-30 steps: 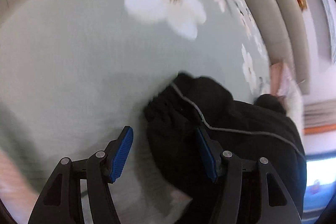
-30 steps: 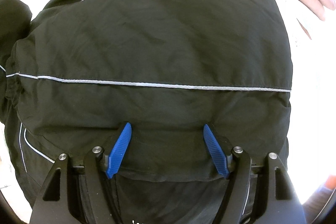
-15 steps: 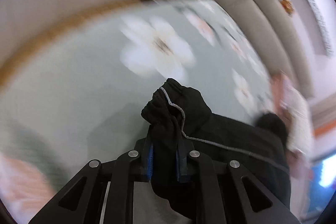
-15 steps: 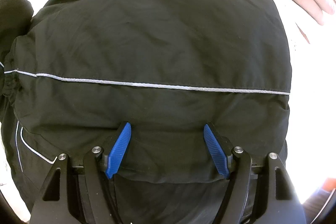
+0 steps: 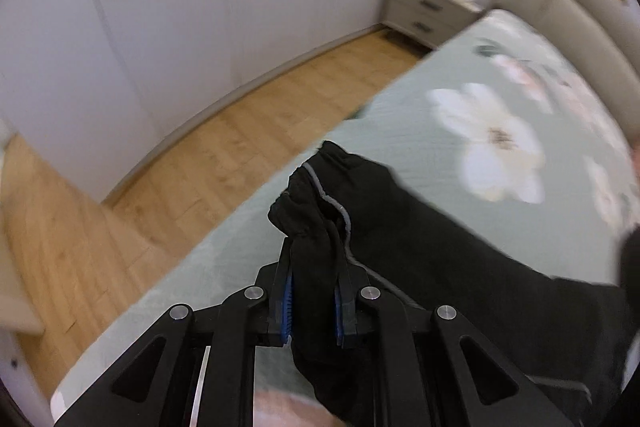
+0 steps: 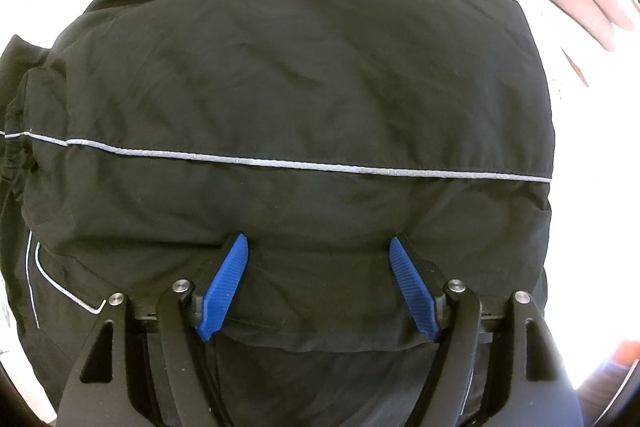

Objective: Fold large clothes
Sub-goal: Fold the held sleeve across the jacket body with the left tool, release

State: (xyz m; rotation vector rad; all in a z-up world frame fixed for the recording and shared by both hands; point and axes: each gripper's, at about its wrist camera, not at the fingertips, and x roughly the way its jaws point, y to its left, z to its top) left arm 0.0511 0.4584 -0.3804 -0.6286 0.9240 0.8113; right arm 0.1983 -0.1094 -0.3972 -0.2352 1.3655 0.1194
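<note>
I see: white panelled wall | light oak plank floor | grey two-drawer nightstand | beige padded headboard

The left gripper has black angular linkage arms with triangular cut-outs at 6 o'clock of its view, and round silver pivot screws sit in a row across them. Ribbed blue pads line its fingers (mostly hidden). The right gripper is built alike: black arms, silver screws, bright blue ridged pads at 7 and 5 o'clock.
</note>
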